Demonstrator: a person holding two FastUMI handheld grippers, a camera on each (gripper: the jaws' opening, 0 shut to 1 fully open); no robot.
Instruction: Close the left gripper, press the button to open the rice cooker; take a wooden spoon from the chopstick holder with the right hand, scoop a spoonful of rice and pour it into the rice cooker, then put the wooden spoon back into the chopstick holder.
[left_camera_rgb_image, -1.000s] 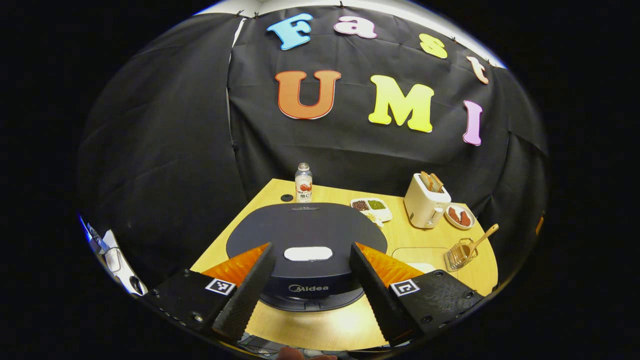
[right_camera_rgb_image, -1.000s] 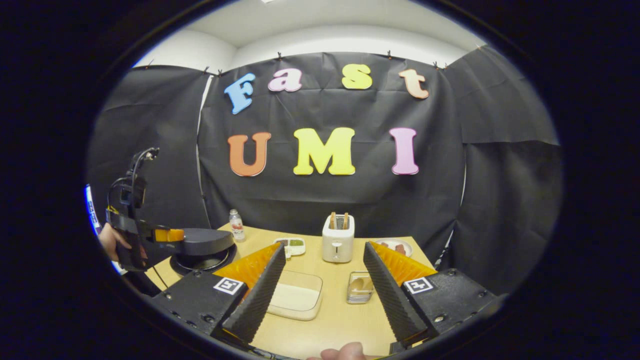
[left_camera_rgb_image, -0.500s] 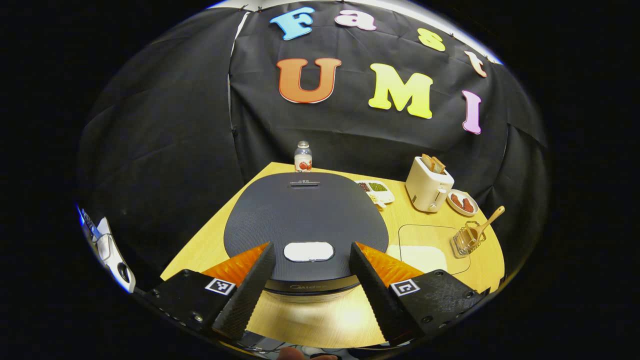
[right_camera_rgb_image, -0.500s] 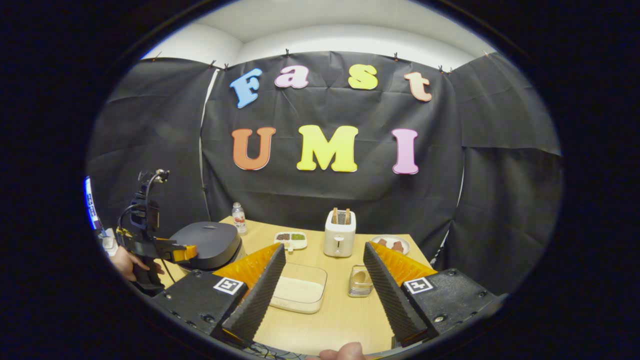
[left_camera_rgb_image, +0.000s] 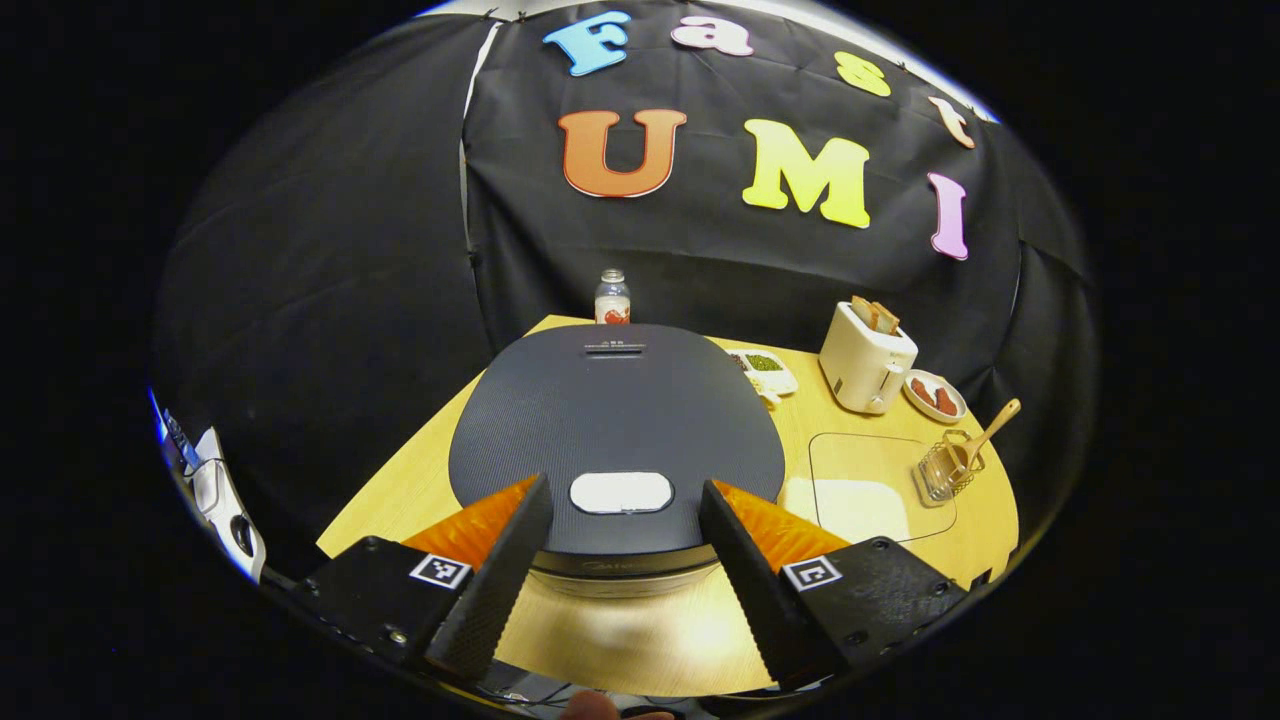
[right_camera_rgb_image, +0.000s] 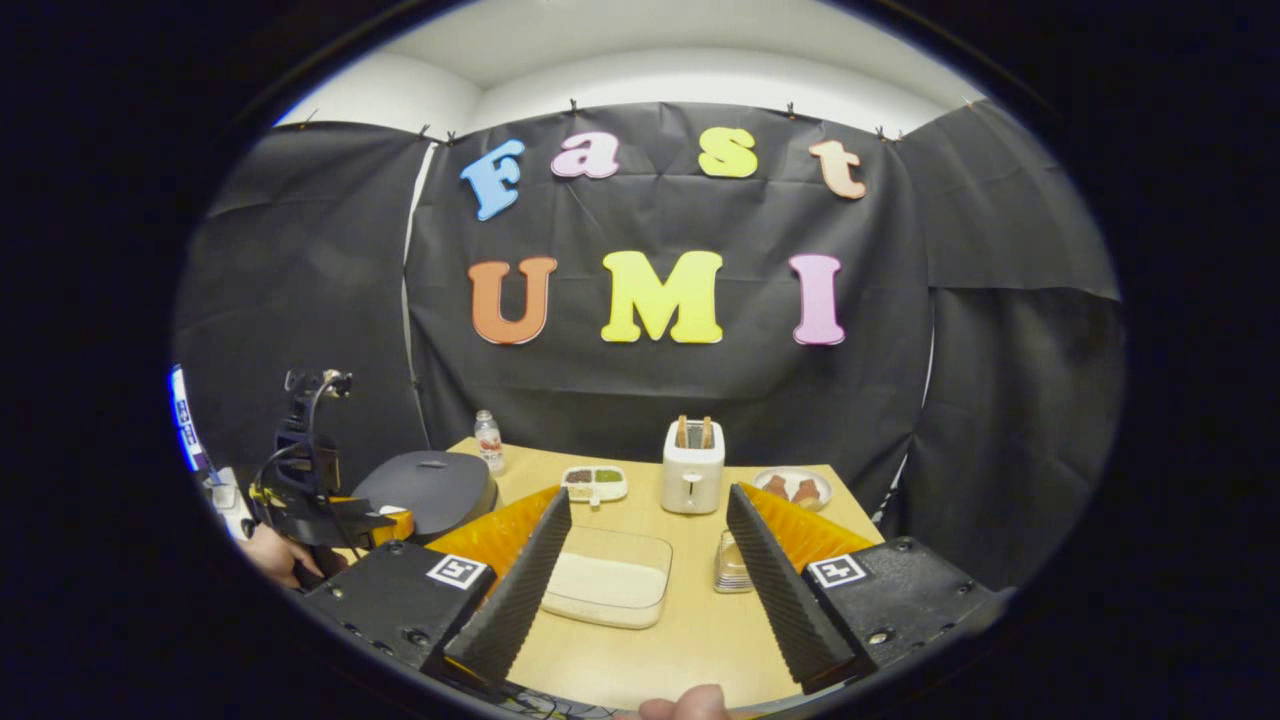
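Note:
The dark rice cooker sits closed, its white button at the lid's front edge. My left gripper is open just in front of and above that edge, and the button shows between its fingers. In the right gripper view the left gripper hovers by the cooker. The wooden spoon stands in the wire chopstick holder. A clear box of rice lies below my open, empty right gripper, with the holder to its right.
On the wooden table a white toaster, a plate of red food, a divided dish and a small bottle line the back. A hand holds the left gripper at the left edge.
My left gripper has risen and tipped down, so the lid's top shows more and its front face less. The right gripper view has shifted slightly. Both grippers stay open.

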